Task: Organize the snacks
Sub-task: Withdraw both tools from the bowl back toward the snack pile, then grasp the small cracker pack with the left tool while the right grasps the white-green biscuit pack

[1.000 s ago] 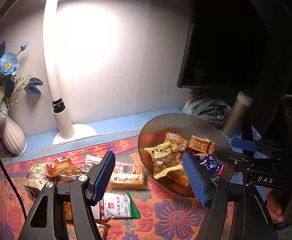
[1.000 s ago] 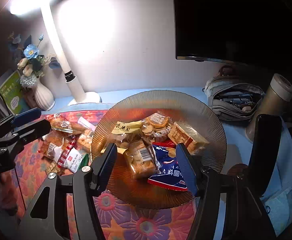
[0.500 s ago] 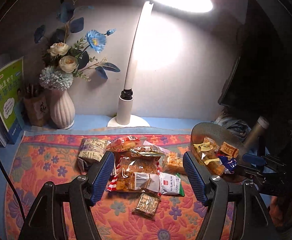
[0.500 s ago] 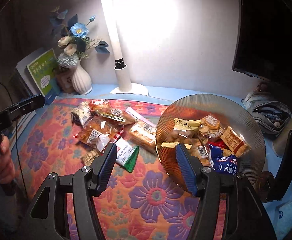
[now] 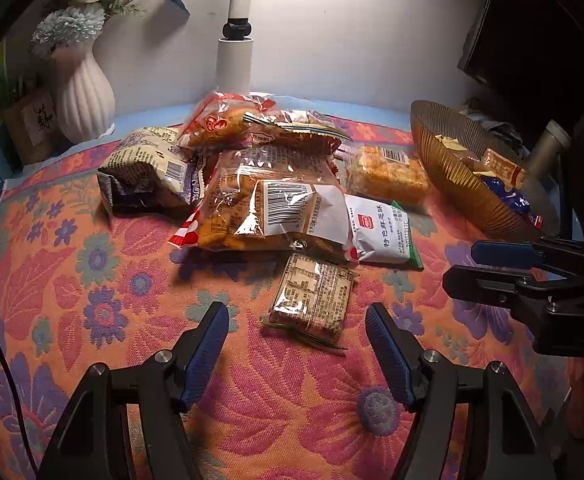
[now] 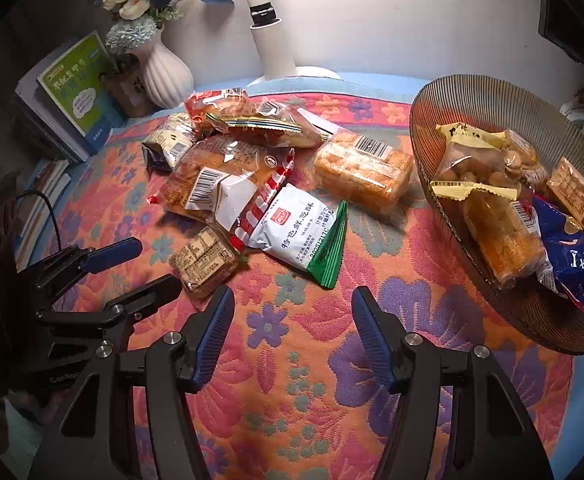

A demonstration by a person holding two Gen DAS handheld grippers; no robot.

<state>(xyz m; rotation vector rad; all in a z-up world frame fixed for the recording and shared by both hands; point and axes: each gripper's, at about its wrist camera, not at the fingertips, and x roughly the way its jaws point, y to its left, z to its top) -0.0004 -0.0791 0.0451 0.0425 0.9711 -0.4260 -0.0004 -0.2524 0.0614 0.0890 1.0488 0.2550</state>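
Loose snack packets lie in a pile on the floral mat (image 5: 91,280). Among them are a big clear bread bag (image 5: 267,208) (image 6: 219,188), a white-and-green packet (image 5: 384,232) (image 6: 296,228), an orange cracker pack (image 5: 388,172) (image 6: 360,168) and a small brown packet (image 5: 312,300) (image 6: 203,260). My left gripper (image 5: 296,316) (image 6: 159,262) is open low over the mat, and the small brown packet lies untouched just ahead between its fingertips. My right gripper (image 6: 292,300) (image 5: 460,264) is open and empty, just short of the white-and-green packet. A ribbed amber bowl (image 6: 492,92) (image 5: 452,152) on the right holds several packets.
A white lamp post (image 5: 235,64), a white vase of flowers (image 5: 85,96) and leaning books (image 6: 79,88) line the back wall. A metal flask (image 5: 548,148) stands behind the bowl. Bare mat stretches in front of the pile.
Both grippers swung left from the bowl to the loose pile and sank toward the mat. The packets now loom larger. Neither jaw opening changed.
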